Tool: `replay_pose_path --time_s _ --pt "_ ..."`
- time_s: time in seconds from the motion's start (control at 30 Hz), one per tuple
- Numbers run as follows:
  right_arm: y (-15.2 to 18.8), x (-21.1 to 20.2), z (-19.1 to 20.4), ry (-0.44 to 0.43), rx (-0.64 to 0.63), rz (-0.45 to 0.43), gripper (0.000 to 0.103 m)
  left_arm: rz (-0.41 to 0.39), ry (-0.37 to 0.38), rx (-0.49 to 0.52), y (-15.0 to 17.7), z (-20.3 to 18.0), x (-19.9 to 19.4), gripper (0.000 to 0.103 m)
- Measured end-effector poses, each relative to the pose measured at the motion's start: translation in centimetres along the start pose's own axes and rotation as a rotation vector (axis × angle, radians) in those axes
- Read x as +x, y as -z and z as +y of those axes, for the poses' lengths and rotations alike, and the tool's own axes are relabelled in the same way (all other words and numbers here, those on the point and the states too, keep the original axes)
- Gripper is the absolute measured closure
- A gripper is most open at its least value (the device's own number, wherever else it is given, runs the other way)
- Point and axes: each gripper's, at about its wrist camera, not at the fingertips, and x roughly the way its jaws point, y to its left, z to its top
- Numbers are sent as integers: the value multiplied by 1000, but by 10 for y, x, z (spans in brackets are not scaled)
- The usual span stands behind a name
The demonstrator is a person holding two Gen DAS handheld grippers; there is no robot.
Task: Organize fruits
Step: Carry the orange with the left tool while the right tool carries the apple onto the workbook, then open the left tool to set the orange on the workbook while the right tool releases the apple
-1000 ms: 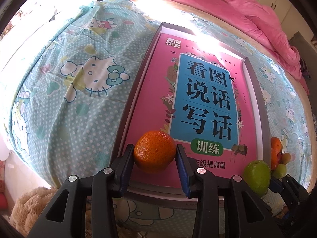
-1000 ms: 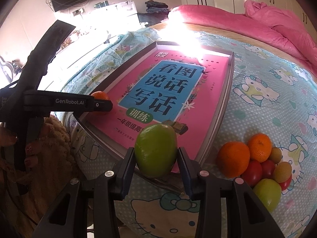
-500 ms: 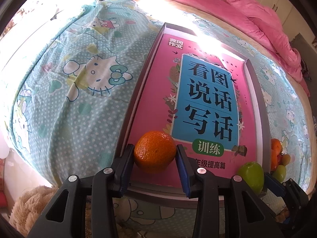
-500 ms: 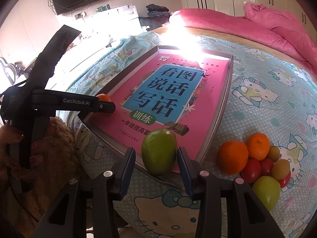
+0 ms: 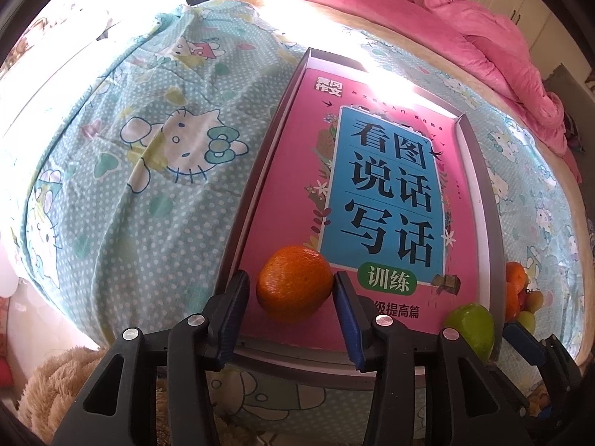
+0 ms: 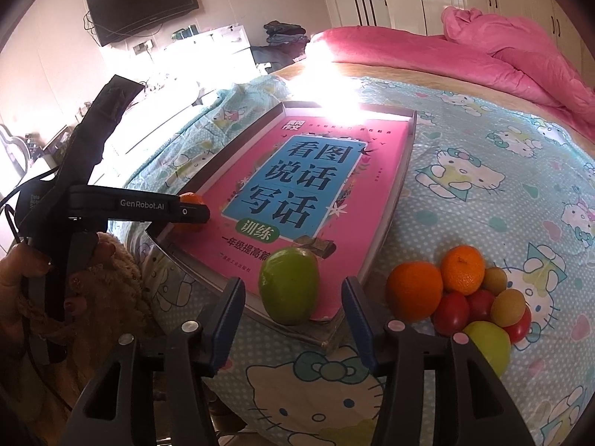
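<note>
Right gripper (image 6: 293, 308) open, green fruit (image 6: 289, 285) between

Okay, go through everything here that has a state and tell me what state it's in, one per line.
Left gripper: fingers open, gap beside the fruit.
Round orange mandarin: resting on the pink book.
Right gripper: fingers wide open.
Green apple: released, sitting in the grey tray.
Fruit pile: heaped on the bedsheet.

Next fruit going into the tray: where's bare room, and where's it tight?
Free: the pink book cover beyond the orange mandarin and green apple, up to the grey tray's far rim. Crowded: the near edge between both tongs, and the fruit pile on the sheet right of the tray.
</note>
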Motion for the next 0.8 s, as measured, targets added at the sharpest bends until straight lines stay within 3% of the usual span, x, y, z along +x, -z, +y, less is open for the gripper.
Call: replay_pose_path --time_s 0.1,0.8 --pt "1 -1 1 2 -2 -2 49 -11 -9 4 -1 -1 -2 46" --pt "2 -10 -2 16 10 -21 44 -69 60 40 0 -12 -16 41"
